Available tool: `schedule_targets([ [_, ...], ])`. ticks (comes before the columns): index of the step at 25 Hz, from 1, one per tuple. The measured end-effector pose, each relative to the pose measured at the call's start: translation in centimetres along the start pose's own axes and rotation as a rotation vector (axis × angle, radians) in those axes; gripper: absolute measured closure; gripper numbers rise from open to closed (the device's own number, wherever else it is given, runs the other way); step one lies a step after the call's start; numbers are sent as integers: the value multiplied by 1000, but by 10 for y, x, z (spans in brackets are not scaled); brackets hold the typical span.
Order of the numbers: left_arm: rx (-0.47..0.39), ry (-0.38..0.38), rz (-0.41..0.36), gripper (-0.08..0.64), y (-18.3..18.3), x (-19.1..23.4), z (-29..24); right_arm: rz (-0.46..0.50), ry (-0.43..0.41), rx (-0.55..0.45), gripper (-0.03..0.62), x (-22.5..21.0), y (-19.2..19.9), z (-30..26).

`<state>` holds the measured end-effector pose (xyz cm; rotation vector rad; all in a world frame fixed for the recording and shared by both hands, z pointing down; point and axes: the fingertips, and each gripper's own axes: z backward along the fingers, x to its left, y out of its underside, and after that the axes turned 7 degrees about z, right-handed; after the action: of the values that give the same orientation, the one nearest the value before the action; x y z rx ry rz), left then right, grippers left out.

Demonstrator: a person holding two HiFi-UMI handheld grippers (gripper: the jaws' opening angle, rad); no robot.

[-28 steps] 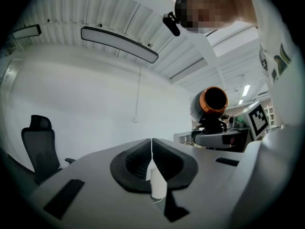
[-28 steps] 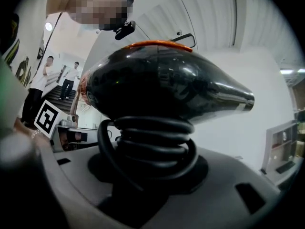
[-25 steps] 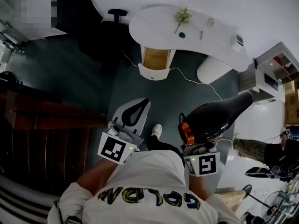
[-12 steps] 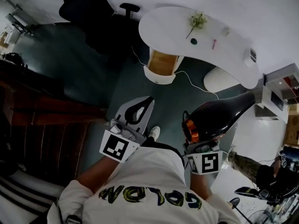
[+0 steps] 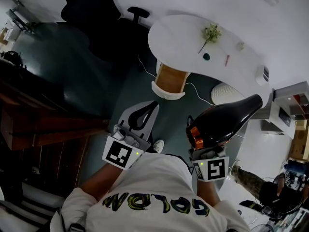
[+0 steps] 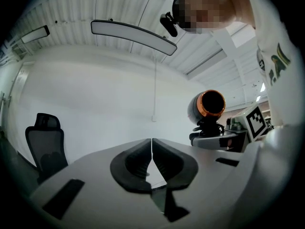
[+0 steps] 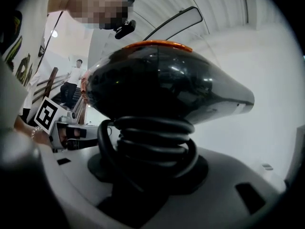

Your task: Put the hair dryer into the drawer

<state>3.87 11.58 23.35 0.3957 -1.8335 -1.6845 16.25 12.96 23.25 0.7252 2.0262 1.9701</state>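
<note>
My right gripper (image 5: 204,151) is shut on the handle of a black hair dryer (image 5: 224,121) with an orange ring at its rear. The dryer's cord (image 7: 155,144) is coiled round the handle between the jaws of the right gripper (image 7: 152,163). The dryer (image 6: 208,107) also shows in the left gripper view. My left gripper (image 5: 141,116) is held level beside it, shut and empty, and the tips of the left gripper (image 6: 151,148) meet. Ahead stands a white curved desk (image 5: 188,35) with an open drawer (image 5: 170,80) with a wooden inside under it.
A black office chair (image 5: 99,23) stands left of the desk. A white round bin (image 5: 227,92) sits right of the drawer, with a thin cable on the floor between. Dark wooden furniture (image 5: 43,127) lies at left, a white shelf (image 5: 289,105) and another person's leg (image 5: 246,175) at right.
Both grippers, the right one with the hair dryer, have been carried forward together. The desk and open drawer now lie nearer and lower in the head view.
</note>
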Motion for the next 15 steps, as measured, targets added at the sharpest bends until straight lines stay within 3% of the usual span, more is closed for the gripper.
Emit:
schedule_targets([
  [9,-3,8,17,543,-20,102,-51,17,3,20,344,-15,-1,-117],
  [15,39,82,15,543,-22,130,-89,22,34,38,344,-27,1,-154],
])
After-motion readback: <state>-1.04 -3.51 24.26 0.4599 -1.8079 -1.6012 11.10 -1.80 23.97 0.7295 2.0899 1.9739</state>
